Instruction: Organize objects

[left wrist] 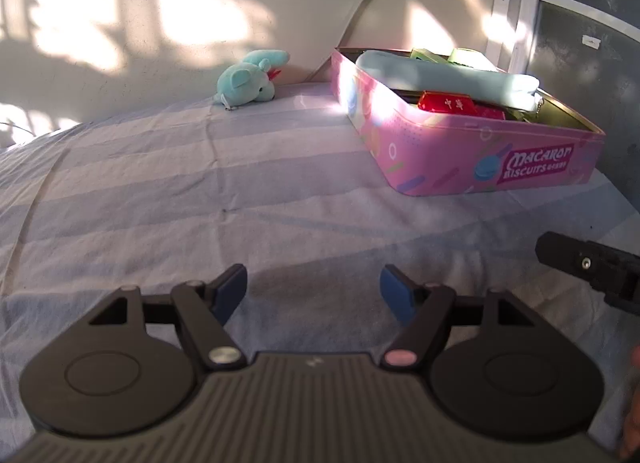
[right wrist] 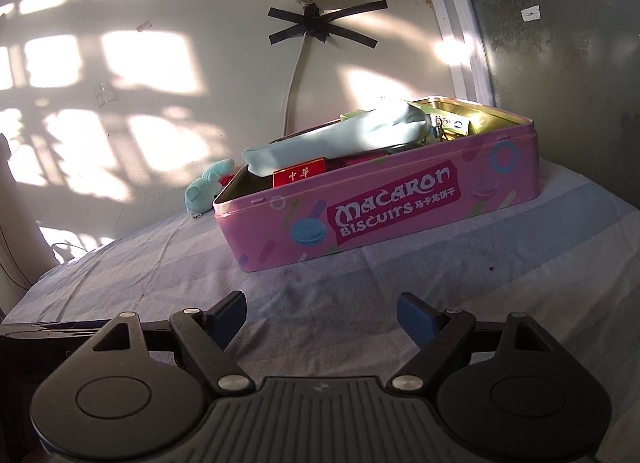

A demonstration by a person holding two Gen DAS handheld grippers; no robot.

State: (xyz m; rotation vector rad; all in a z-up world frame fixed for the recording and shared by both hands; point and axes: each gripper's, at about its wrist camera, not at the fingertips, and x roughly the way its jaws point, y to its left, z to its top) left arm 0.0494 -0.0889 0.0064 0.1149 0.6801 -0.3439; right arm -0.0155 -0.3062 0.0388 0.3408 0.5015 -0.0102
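While left view shows whole plush toy (left wrist: pixel 252 77), pink tin (right wrist: pixel 380 199) half-hides it rightward.

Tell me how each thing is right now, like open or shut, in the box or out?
pink biscuit tin: open, no lid on, standing on the striped cloth.
pale blue pouch: lying across the top inside the tin.
red packet: inside the tin.
teal plush toy: out of the tin, lying by the wall.
left gripper: open, empty.
right gripper: open, empty.
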